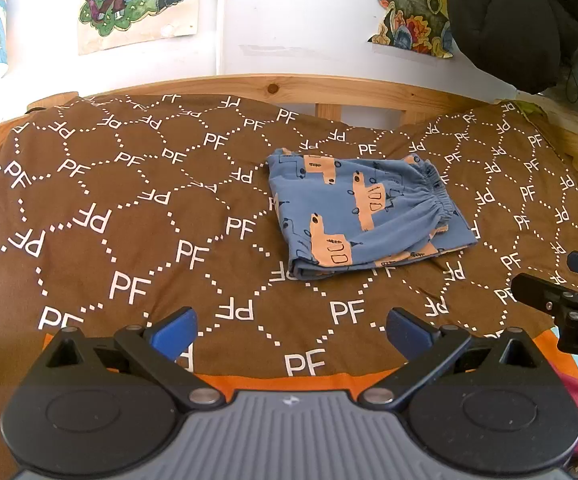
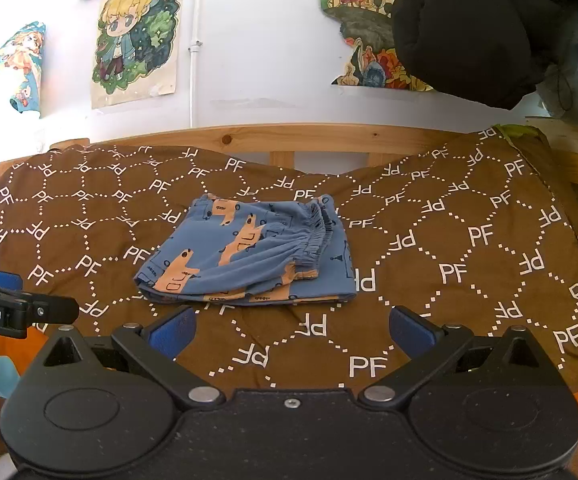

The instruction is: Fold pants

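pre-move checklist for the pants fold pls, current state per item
1. Left gripper open and empty: ok, fingers spread, nothing between them.
2. Right gripper open and empty: ok.
3. Both grippers clear of the pants: ok, each sits short of the near edge.
4. Pants folded into a compact stack: ok, layers show along the near edge, elastic waistband lies on top.
5. Stack edges aligned: not ok, a lower layer sticks out past the waistband on the right.
6. Brown bedcover flat under the pants: ok nearby; under the stack cannot tell.
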Demonstrator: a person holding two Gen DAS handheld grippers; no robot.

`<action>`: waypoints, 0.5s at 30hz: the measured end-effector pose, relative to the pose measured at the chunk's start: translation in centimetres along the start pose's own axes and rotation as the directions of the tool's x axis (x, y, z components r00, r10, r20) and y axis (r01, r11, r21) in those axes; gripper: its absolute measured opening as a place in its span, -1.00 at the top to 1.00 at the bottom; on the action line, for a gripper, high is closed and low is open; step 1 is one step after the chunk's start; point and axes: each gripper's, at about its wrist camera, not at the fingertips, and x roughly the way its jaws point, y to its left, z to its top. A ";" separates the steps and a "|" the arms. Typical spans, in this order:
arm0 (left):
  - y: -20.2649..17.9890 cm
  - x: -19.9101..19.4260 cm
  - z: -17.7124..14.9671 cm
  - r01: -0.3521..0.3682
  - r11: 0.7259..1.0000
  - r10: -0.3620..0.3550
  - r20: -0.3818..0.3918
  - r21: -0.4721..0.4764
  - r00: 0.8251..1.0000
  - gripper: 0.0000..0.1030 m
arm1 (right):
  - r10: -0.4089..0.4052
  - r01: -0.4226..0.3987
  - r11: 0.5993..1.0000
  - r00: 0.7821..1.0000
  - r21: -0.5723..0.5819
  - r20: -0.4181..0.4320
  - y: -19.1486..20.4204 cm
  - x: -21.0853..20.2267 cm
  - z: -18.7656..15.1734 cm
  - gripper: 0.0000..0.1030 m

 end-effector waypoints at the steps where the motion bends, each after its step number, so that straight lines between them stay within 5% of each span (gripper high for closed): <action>1: 0.0 0.0 0.0 0.000 1.000 0.000 0.000 -0.001 1.000 -0.99 | -0.001 0.001 1.000 1.000 0.000 0.000 0.0 0.0 0.0 -0.99; 15: 0.5 0.3 -0.2 0.007 0.999 -0.008 -0.028 -0.038 1.000 -0.99 | 0.007 -0.007 1.000 1.000 -0.008 -0.007 0.1 0.1 -0.3 -0.99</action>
